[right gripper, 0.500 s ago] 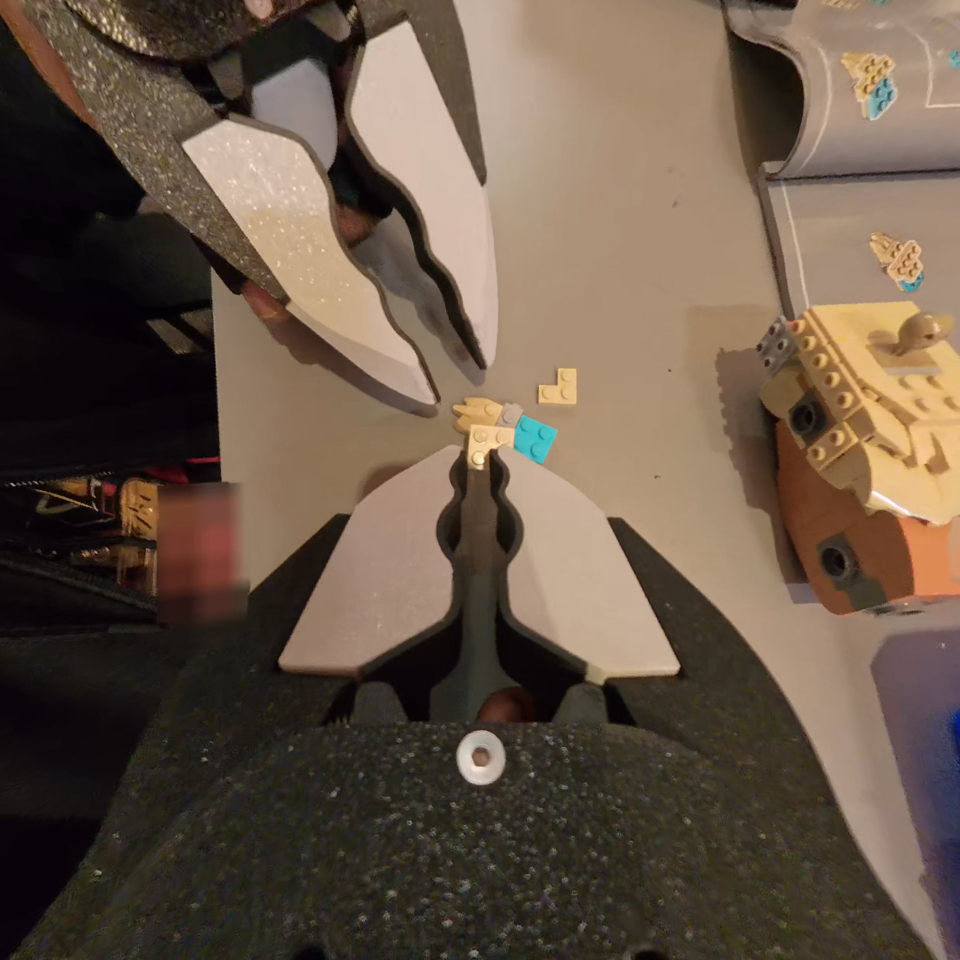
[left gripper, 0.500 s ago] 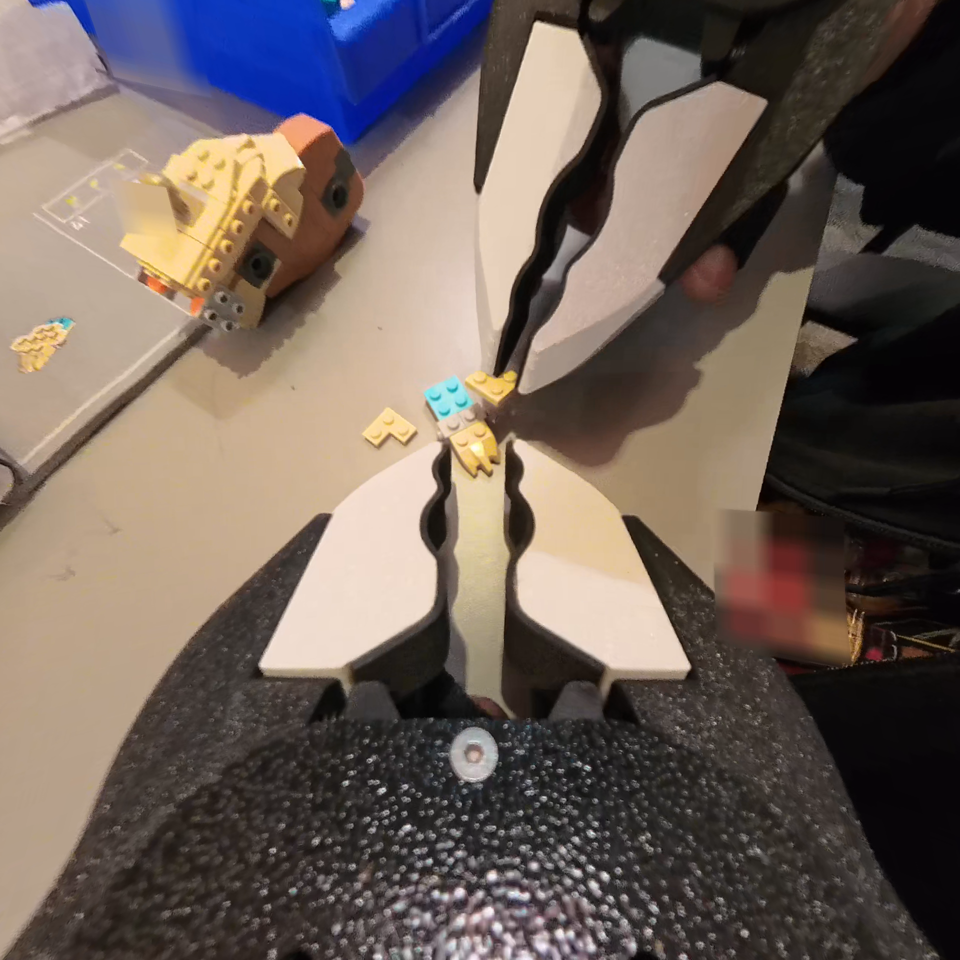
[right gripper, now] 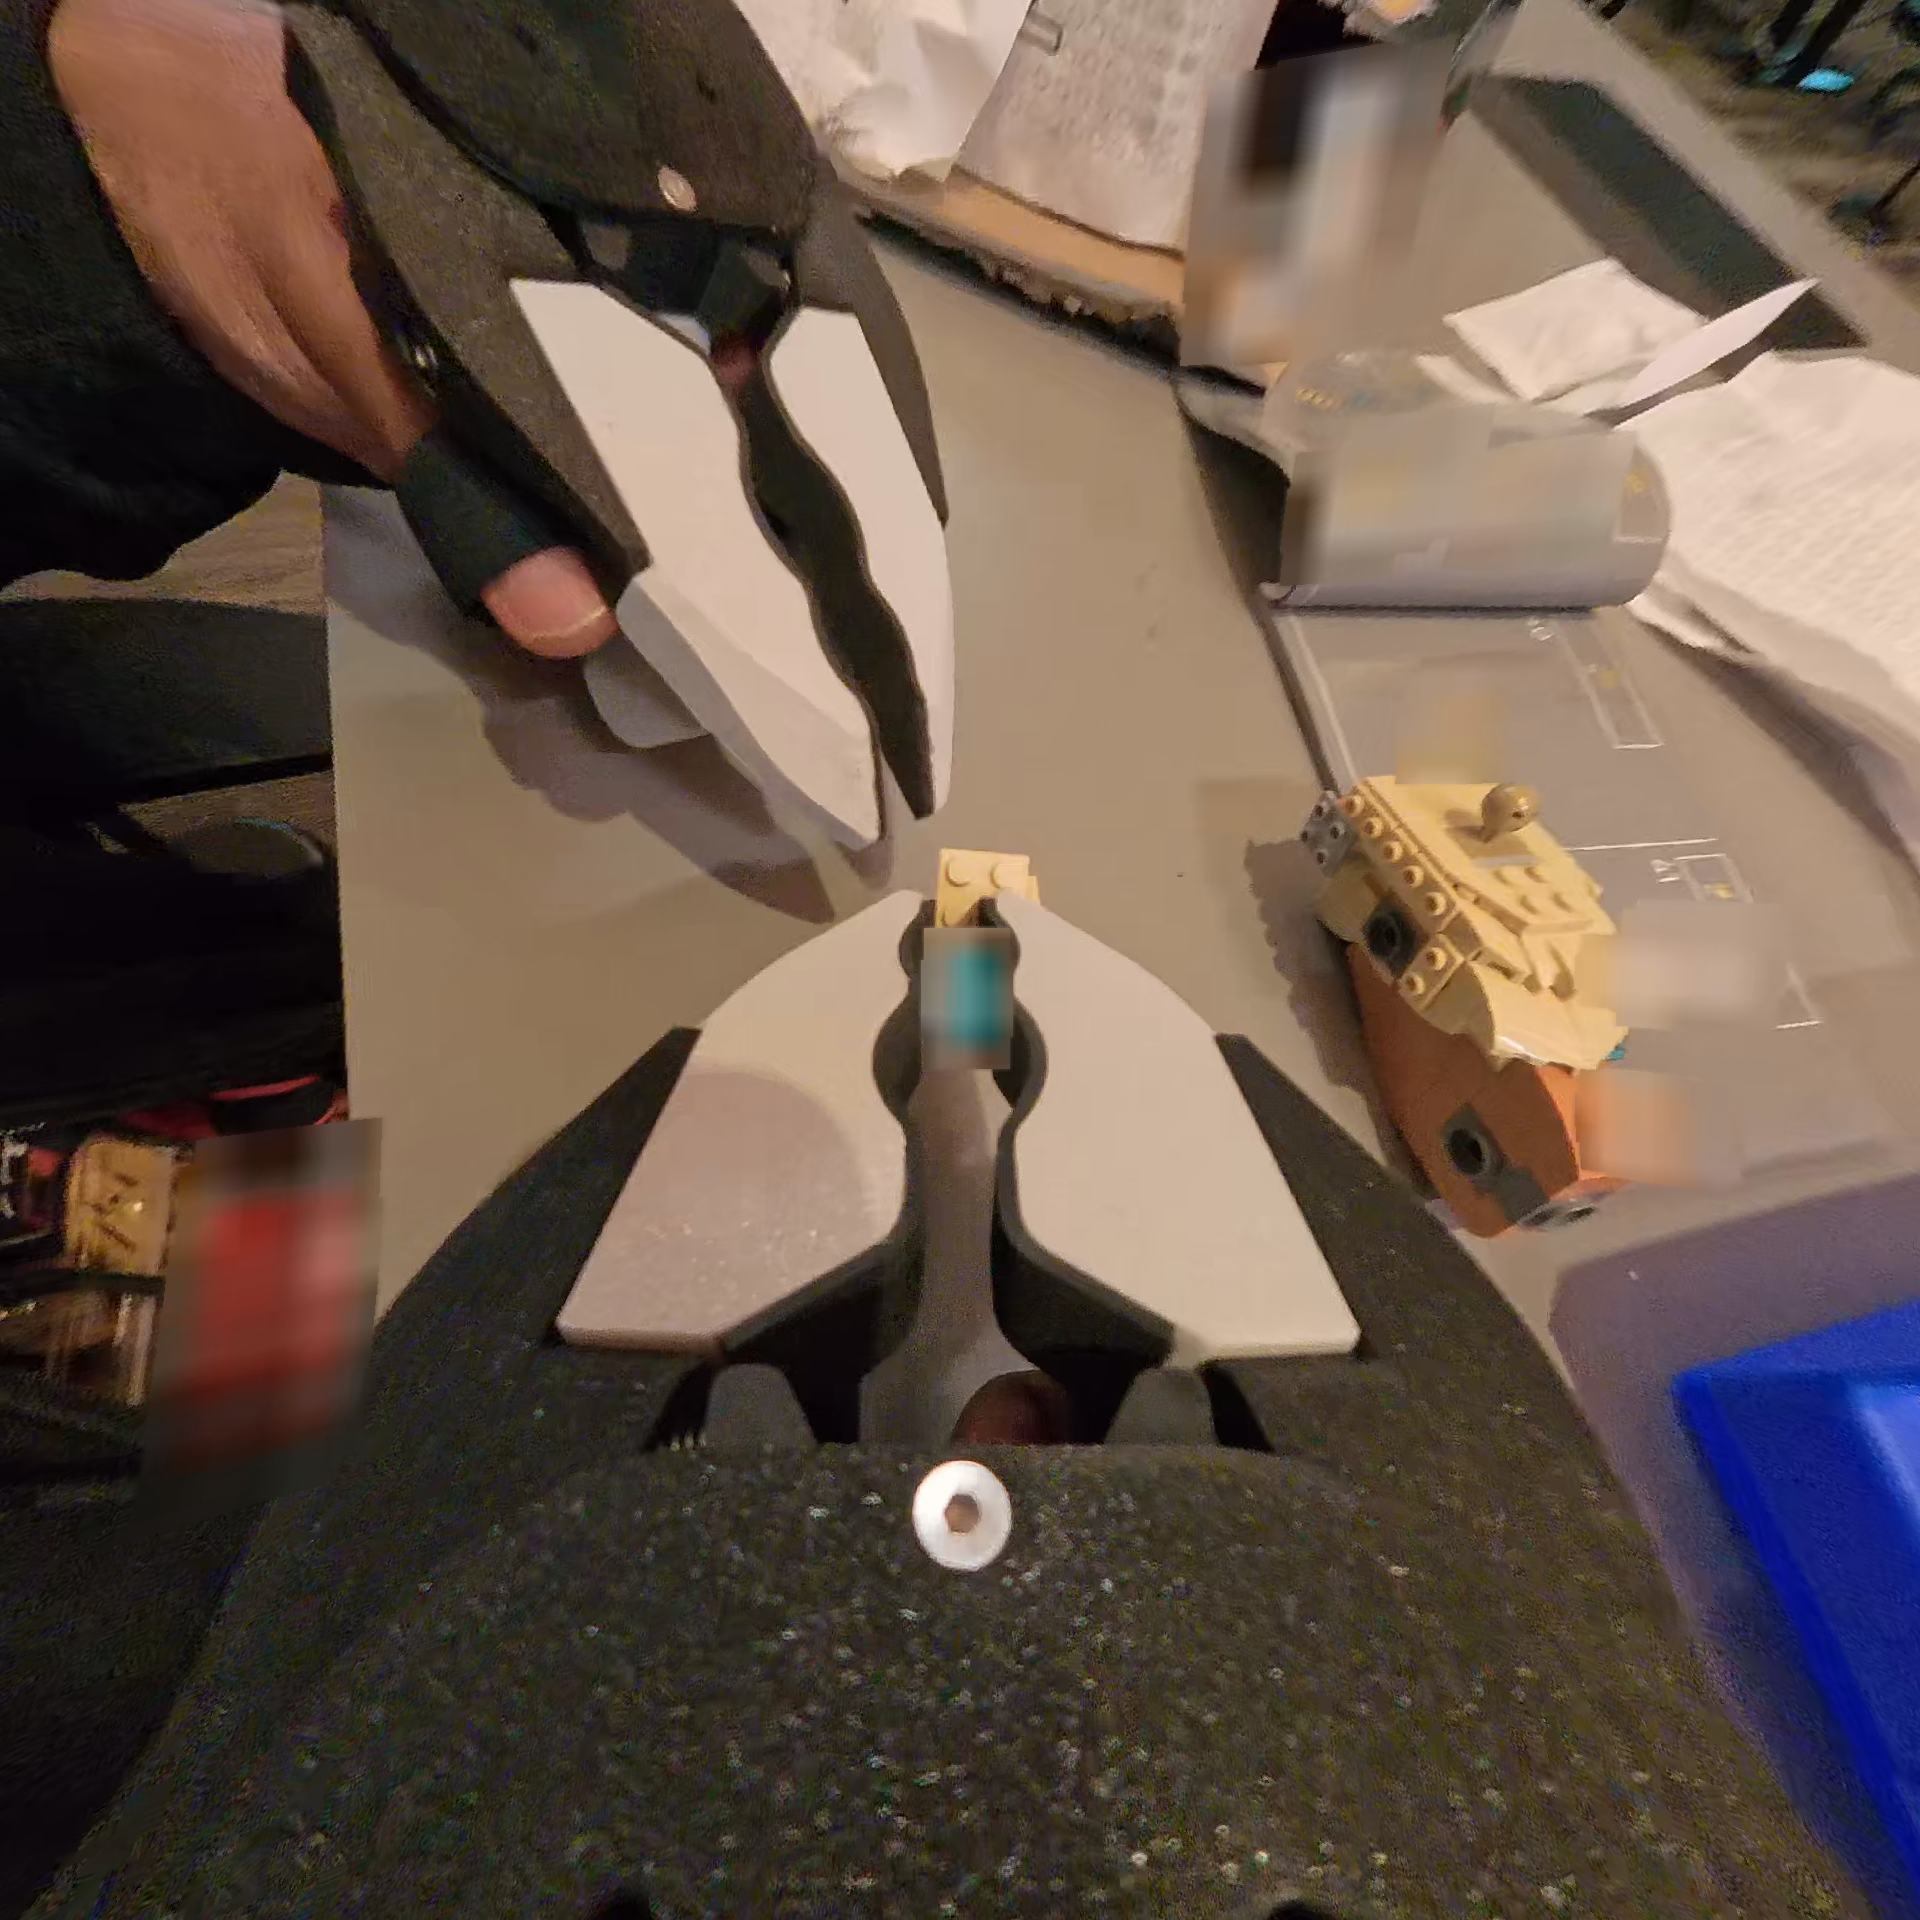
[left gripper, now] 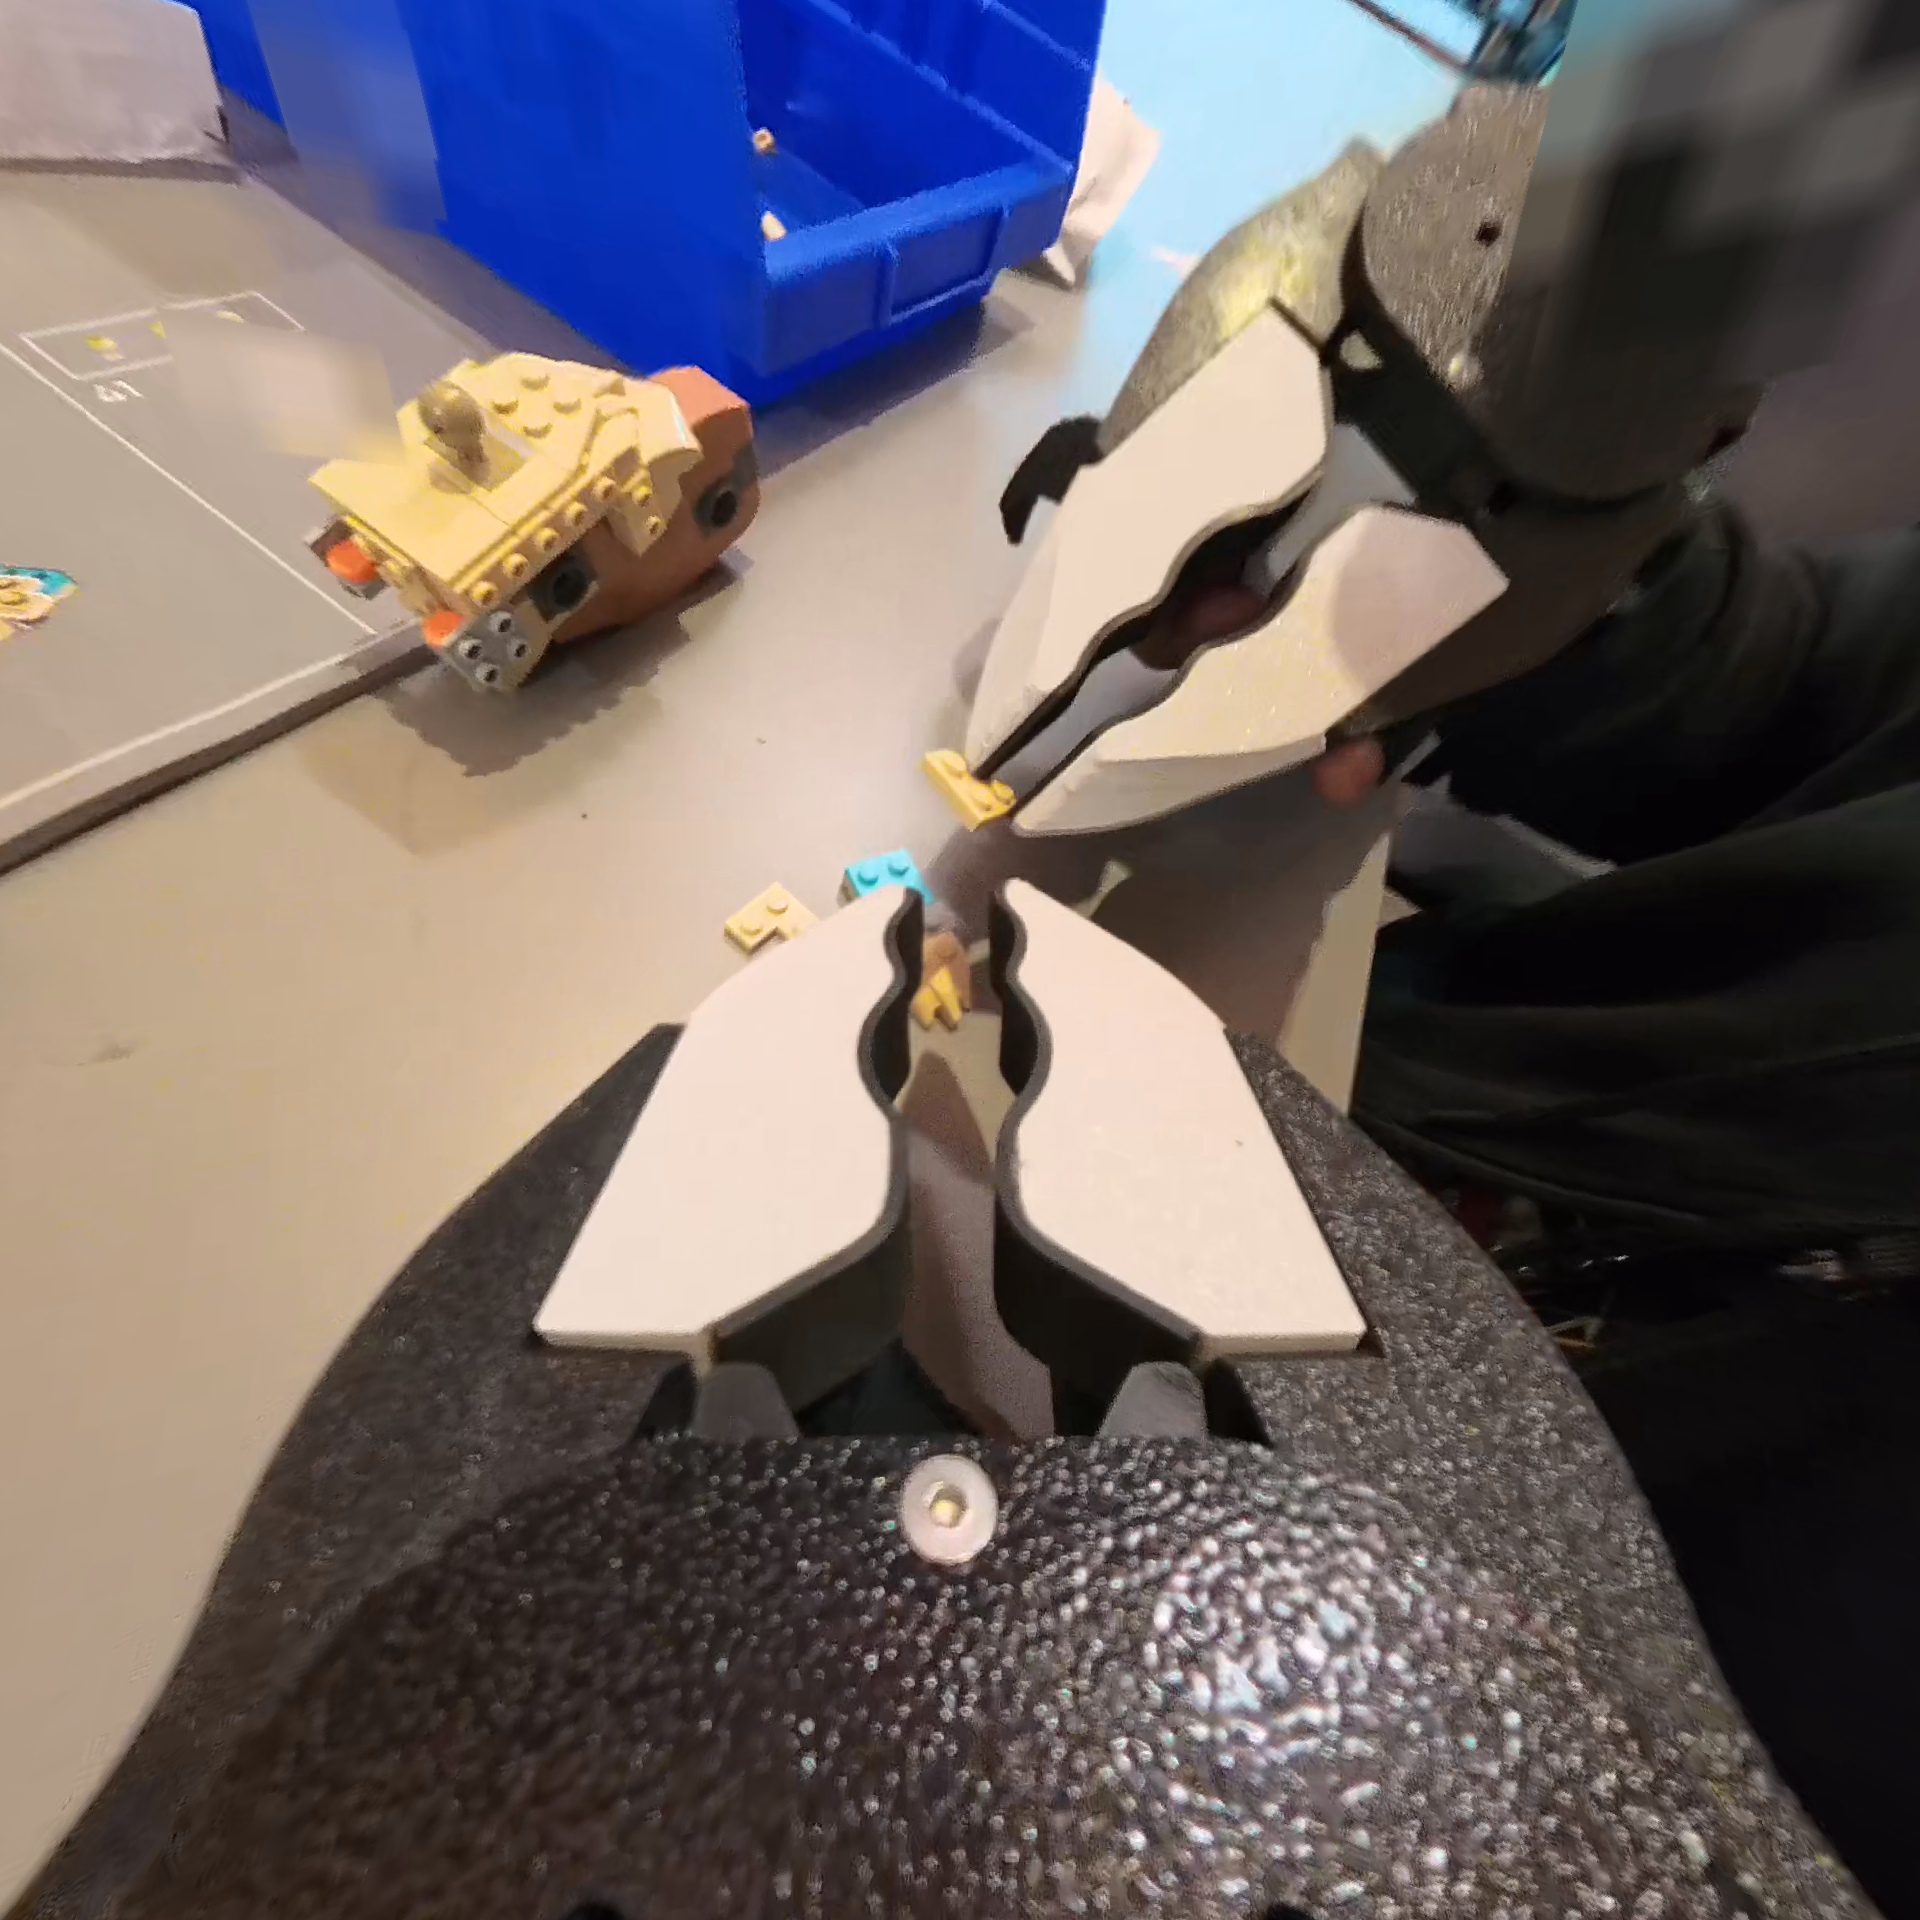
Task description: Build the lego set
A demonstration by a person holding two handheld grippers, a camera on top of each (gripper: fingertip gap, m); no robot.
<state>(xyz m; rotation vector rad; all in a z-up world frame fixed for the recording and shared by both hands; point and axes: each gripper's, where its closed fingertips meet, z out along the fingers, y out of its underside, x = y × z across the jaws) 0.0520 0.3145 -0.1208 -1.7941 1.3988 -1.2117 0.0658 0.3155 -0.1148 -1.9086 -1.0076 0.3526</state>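
Your right hand-held gripper [right gripper: 961, 909]: clamped on a small tan plate [left gripper: 968, 790], held above the worktop [left gripper: 312, 987]
Your left hand-held gripper [left gripper: 956, 914]: fingers apart, gripping nothing, over a tan claw piece [left gripper: 940, 987]
Loose pieces: teal plate [left gripper: 883, 873], tan corner plate [left gripper: 769, 916] just beside it
Tan-and-brown model [left gripper: 540, 530]: near the blue bin [left gripper: 727, 177]

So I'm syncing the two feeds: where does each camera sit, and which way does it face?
Left wrist view: on the left hand-held gripper, looking along its open fingers at small loose bricks, with the right hand-held gripper opposite.
Right wrist view: on the right gripper, shut on a small tan plate, facing the left one and the person's hand.
Shared: grey table, tan-and-brown lego model, blue bin.
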